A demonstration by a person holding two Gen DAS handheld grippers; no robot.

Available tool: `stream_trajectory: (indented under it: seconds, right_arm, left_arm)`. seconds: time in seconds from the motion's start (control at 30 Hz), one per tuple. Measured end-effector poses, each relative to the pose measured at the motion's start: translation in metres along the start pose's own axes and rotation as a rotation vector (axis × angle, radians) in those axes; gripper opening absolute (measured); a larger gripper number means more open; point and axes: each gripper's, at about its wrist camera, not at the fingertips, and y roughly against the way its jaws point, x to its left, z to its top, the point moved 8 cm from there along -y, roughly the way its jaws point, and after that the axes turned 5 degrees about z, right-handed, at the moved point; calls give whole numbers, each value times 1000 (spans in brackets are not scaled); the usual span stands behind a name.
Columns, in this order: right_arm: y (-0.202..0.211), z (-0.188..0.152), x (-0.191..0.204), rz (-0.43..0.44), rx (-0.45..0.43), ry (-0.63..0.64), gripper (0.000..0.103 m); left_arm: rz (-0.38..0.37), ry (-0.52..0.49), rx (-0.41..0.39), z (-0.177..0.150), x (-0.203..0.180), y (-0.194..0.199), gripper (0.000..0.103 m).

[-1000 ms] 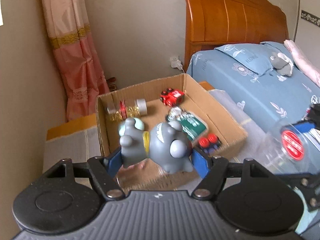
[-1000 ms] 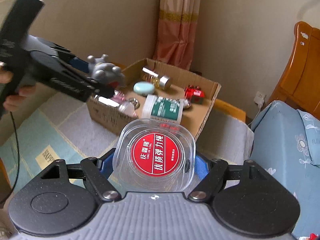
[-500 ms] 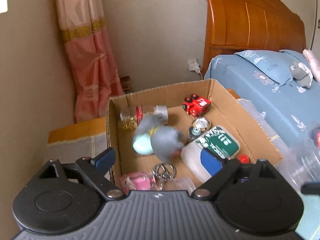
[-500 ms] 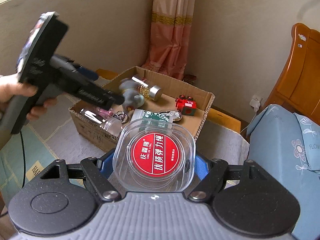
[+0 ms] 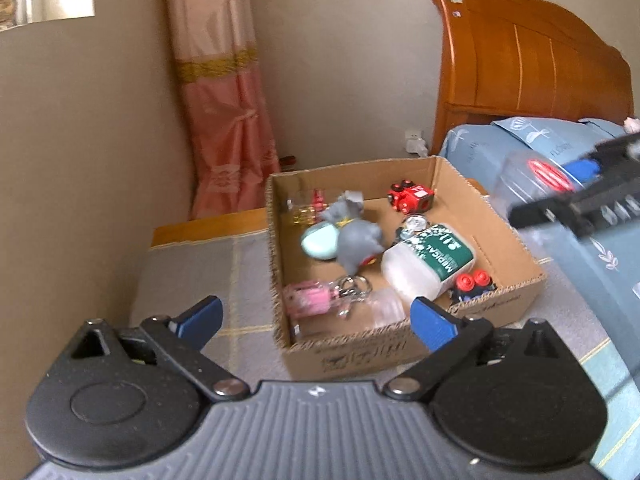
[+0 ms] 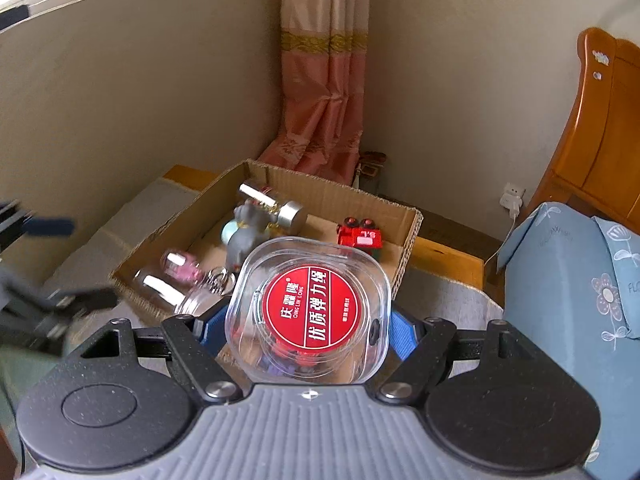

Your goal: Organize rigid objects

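Note:
A cardboard box [image 5: 404,354] stands on a covered table and holds a grey toy figure [image 5: 356,236], a mint oval case [image 5: 320,240], a white bottle with a green label [image 5: 430,266], a red toy car [image 5: 410,198], pink and clear bottles and key rings. My left gripper [image 5: 316,318] is open and empty, just in front of the box's near wall. My right gripper [image 6: 306,330] is shut on a clear plastic box with a red round label [image 6: 308,308], held above the near end of the cardboard box [image 6: 410,236]. The clear box also shows in the left wrist view [image 5: 536,178].
A bed with a blue sheet [image 6: 568,292] and wooden headboard [image 5: 528,60] lies to the right. A pink curtain [image 5: 224,120] hangs in the corner behind the box. Beige walls close in at the left and back. A wooden ledge [image 5: 208,228] borders the table.
My left gripper opened and dropped the grey figure into the box, then drew back behind the near wall. My right gripper moved the clear box closer, over the cardboard box.

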Motion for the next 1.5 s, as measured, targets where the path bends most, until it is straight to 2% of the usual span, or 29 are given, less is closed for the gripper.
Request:
stream_trajectory:
  seconds: [0.23,0.57,0.8,0.87,0.9,0.97,1.07,1.3,1.5]
  right_arm:
    - [-30,28,-10,-16,33,-34,82]
    - [-89,54,-27,-44,95,-86,82]
    - [-118,56,-38,-95,120,-98,82]
    - [-120,53,-40,-95,123,-102,92]
    - [-119,52,-40,-98,119,-101,103]
    - [-112,50,-40,-98,102,-95,103]
    - [-105,45,-35,-74,119,-101,103]
    - [-69,21,-18,-76,144,-142,103]
    - [-30,-16,-1,-135,162,-181,103]
  left_arm:
    - [87,-21,-48,-12,16,19,100]
    - [70,7,-49,-26,22,20,101]
    - [62,23,-43,-31,25,19,101]
    - [61,25,-45,-31,26,20,101]
    - [59,26,-47,-31,25,20,101]
    - [58,32,-51,-30,25,22,101]
    - [54,31,-56,-30,23,25,101]
    - [53,19,-71,-27,14,40,101]
    - [67,22,-50,-32,8,46,101]
